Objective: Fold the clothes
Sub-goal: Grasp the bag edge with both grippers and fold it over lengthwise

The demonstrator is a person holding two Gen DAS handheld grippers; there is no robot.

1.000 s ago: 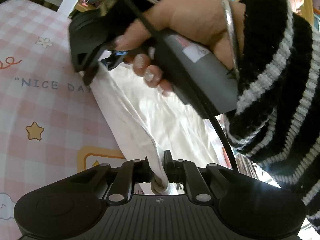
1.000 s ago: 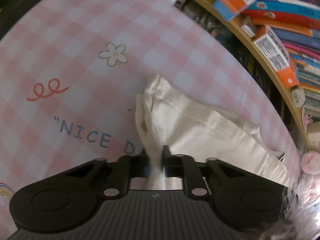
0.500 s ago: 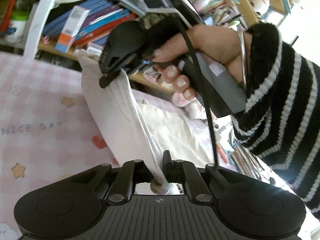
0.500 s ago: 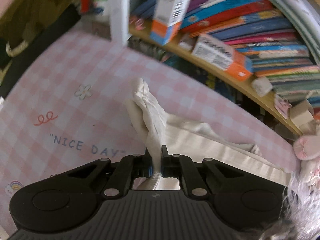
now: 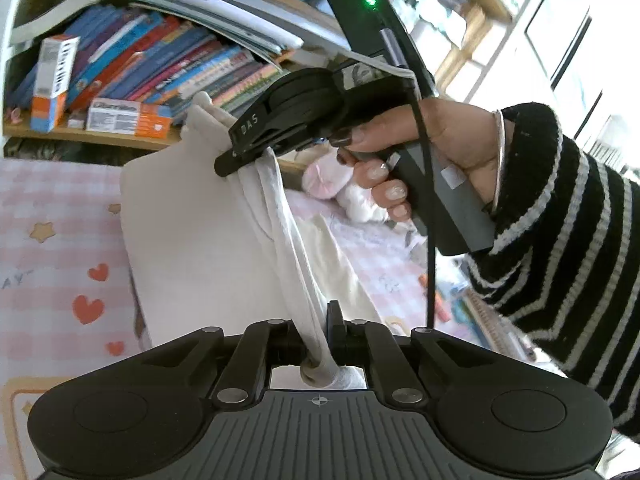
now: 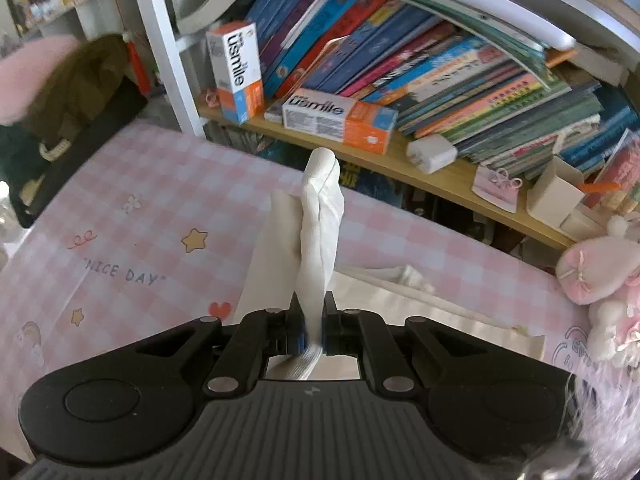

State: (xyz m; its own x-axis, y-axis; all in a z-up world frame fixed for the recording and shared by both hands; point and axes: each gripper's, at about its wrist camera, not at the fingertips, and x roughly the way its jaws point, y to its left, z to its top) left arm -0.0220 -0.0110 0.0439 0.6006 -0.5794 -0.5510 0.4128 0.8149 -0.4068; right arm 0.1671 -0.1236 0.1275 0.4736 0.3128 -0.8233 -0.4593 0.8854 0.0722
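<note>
White cloth, a pale garment point(image 5: 192, 240), hangs lifted above a pink checked tablecloth point(image 6: 160, 184) printed with stars, hearts and the words "NICE DAY". The left gripper point(image 5: 320, 320) has its two fingers clenched on a bunched edge of the garment, at the bottom of the left wrist view. From there the fabric stretches upward as a taut band to the right gripper point(image 5: 248, 152), which pinches another part of the same edge higher above the tablecloth. A hand point(image 5: 420, 152) in a black sleeve with white stripes holds that gripper's grey handle. In the right wrist view, the right gripper point(image 6: 312, 316) has its fingers closed on a thick fold of the garment point(image 6: 320, 240) that stands up between them. The rest of the garment trails down onto the tablecloth. Behind the tablecloth, a wooden shelf point(image 6: 400, 160) carries leaning books point(image 6: 400, 64) and orange-and-white boxes point(image 6: 340, 118). A pink plush toy point(image 6: 592, 272) lies on the tablecloth's right side.
</note>
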